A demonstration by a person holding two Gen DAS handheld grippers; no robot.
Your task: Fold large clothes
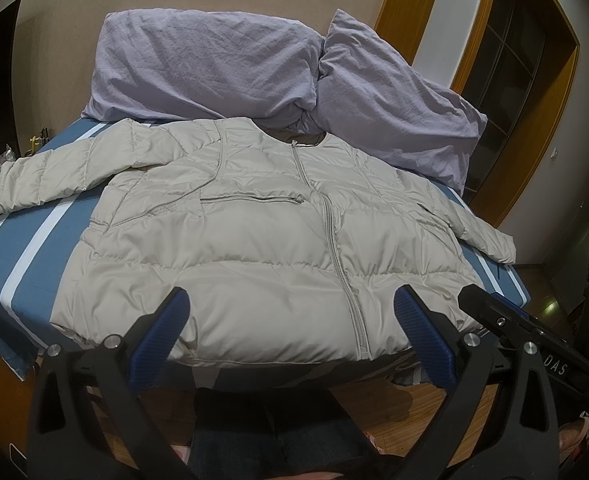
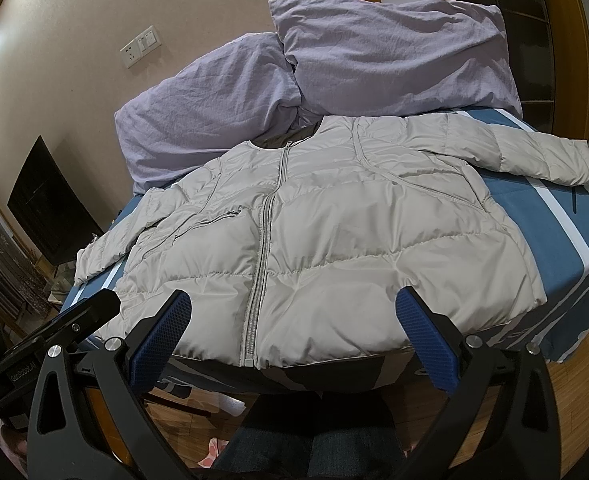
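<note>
A beige puffer jacket (image 1: 254, 240) (image 2: 334, 232) lies flat and zipped on the bed, front up, collar toward the pillows, both sleeves spread out to the sides. Its hem hangs at the bed's near edge. My left gripper (image 1: 292, 312) is open, held just in front of the hem with nothing between its blue pads. My right gripper (image 2: 294, 312) is open too, hovering before the hem near the zipper's end. The right gripper's body (image 1: 534, 332) shows at the lower right of the left wrist view, and the left gripper's body (image 2: 54, 328) at the lower left of the right wrist view.
The bed has a blue sheet with white stripes (image 1: 26, 248) (image 2: 566, 216). Two lilac pillows (image 1: 214, 64) (image 2: 394, 56) lean against the wall behind the collar. A wooden door frame (image 1: 534, 128) stands to the right, a dark screen (image 2: 50, 208) to the left. The person's legs (image 1: 274, 432) are below.
</note>
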